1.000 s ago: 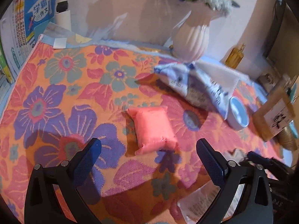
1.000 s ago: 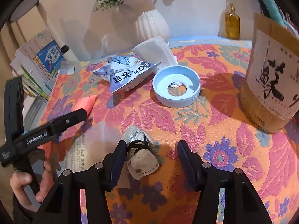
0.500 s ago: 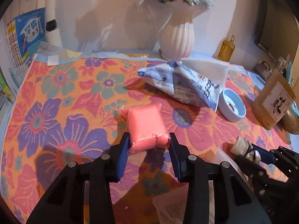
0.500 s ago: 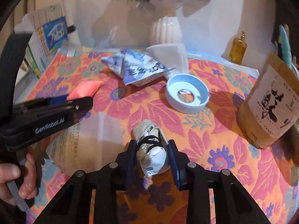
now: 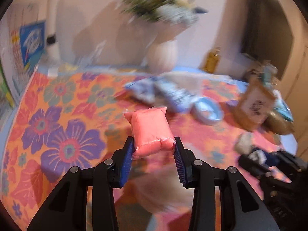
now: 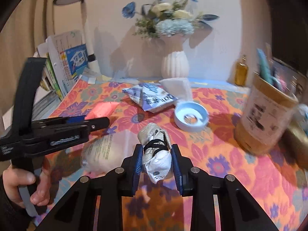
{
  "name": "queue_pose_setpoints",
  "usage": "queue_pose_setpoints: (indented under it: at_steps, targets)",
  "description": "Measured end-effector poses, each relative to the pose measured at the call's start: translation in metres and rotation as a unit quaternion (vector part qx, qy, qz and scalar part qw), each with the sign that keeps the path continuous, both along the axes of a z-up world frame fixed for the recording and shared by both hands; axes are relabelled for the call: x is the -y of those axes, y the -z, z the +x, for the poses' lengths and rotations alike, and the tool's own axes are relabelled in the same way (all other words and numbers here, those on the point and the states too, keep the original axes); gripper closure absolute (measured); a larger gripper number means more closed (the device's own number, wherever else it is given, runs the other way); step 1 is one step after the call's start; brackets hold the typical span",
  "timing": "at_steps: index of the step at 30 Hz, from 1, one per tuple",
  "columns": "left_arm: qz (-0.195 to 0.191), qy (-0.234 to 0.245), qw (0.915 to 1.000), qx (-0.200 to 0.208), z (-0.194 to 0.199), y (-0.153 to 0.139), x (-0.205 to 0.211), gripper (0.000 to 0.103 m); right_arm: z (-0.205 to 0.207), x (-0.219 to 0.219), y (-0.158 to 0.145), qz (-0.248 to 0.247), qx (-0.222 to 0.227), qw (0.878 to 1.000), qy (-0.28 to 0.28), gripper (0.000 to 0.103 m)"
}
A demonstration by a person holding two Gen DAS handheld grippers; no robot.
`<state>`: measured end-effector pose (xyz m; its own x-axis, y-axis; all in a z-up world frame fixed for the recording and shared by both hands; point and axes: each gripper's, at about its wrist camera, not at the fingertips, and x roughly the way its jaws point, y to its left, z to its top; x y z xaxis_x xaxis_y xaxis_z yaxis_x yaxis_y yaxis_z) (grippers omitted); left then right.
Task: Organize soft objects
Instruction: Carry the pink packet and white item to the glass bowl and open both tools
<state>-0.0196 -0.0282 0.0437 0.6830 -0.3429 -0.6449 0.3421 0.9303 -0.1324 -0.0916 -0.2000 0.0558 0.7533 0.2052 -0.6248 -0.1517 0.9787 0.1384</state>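
My left gripper [image 5: 153, 146] is shut on a pink soft packet [image 5: 150, 130] and holds it lifted above the floral cloth [image 5: 57, 115]. In the right wrist view the left gripper [image 6: 84, 120] shows at the left with the pink packet [image 6: 103, 109] in it. My right gripper [image 6: 156, 159] is shut on a rolled white and beige cloth bundle [image 6: 156, 154] tied with a black band, raised off the table. That bundle also shows in the left wrist view [image 5: 248, 146].
A blue and white pouch [image 6: 152, 96], a white tissue [image 6: 177, 86], a light blue lid [image 6: 190, 116], a clear plastic bag [image 6: 102, 154], a brown canister [image 6: 263, 115], a white vase [image 6: 174, 65], an amber bottle [image 6: 241, 71] and books [image 6: 65, 61] stand around.
Both grippers went from open to shut on their objects, then lifted them off the cloth. The left wrist view is now motion-blurred.
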Motion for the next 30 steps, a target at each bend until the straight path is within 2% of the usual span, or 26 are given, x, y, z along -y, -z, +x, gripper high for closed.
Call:
queue_pose_setpoints:
  at_steps: [3,6,8,11,13,17,21,24,27,30]
  targets:
    - [0.025,0.048,0.9977,0.039,-0.02,-0.035,0.034,0.066,-0.012,0.013,-0.018,0.025,0.013,1.0,0.001,0.074]
    - [0.045,0.08,0.9921,0.086,-0.036,-0.074,0.073,0.066,-0.027,0.034,-0.053,0.027,0.055,0.998,0.029,0.074]
    - [0.031,0.097,0.9895,0.103,-0.044,-0.098,0.094,0.066,-0.039,0.055,-0.074,0.031,0.079,0.995,0.052,0.074]
    - [0.002,0.113,0.9884,0.101,-0.05,-0.124,0.118,0.066,-0.066,0.099,-0.105,0.06,0.11,0.988,0.089,0.074]
    - [-0.016,0.132,0.9854,0.107,-0.057,-0.14,0.136,0.066,-0.088,0.138,-0.128,0.078,0.136,0.98,0.12,0.074]
    - [-0.036,0.176,0.9773,0.113,-0.07,-0.164,0.188,0.066,-0.112,0.194,-0.153,0.085,0.163,0.965,0.186,0.074]
    - [-0.02,0.211,0.9703,0.116,-0.077,-0.163,0.244,0.066,-0.12,0.244,-0.149,0.108,0.152,0.951,0.249,0.074]
    - [0.003,0.228,0.9685,0.099,-0.069,-0.145,0.281,0.066,-0.118,0.279,-0.13,0.143,0.12,0.941,0.282,0.074]
    - [0.008,0.238,0.9685,0.073,-0.059,-0.126,0.305,0.066,-0.112,0.301,-0.113,0.163,0.095,0.934,0.303,0.074]
    - [0.045,0.234,0.9679,0.081,-0.058,-0.105,0.329,0.066,-0.105,0.319,-0.098,0.183,0.075,0.927,0.318,0.074]
